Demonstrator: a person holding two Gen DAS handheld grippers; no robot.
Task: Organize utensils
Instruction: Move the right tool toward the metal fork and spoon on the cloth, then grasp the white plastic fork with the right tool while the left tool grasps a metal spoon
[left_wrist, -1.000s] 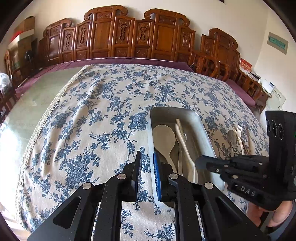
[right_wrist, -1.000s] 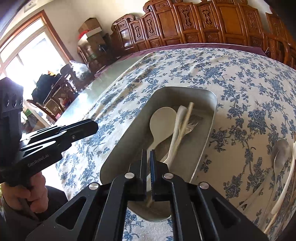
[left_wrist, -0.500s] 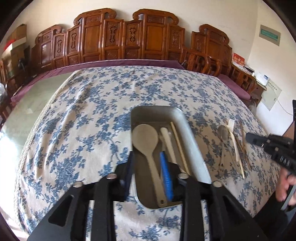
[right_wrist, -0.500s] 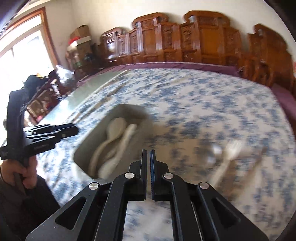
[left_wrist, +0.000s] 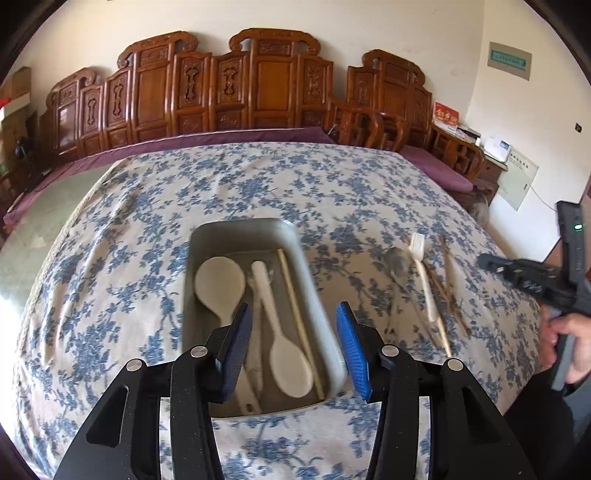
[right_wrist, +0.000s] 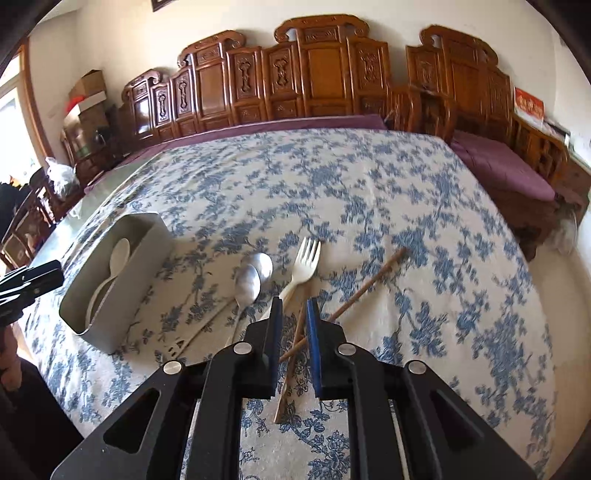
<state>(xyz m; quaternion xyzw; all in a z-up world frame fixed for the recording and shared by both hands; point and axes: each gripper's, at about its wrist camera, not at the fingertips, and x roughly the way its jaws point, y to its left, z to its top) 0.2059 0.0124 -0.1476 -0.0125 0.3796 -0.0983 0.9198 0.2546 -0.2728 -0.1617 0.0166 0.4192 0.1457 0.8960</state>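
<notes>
Wooden chopsticks (right_wrist: 354, 295) now sit under my half-open, empty right gripper (right_wrist: 293, 325), swung over from the tray (left_wrist: 314, 295); left gripper (left_wrist: 295, 347) gapes wide, empty.

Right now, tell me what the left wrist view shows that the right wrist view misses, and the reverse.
Only the left wrist view looks down into the tray: a pale rice paddle, a white spoon and one chopstick lying inside. Only the right wrist view shows two metal spoons apart and the brown chopsticks crossing beneath the open right gripper. Both show the tray, the white fork and the floral tablecloth.
</notes>
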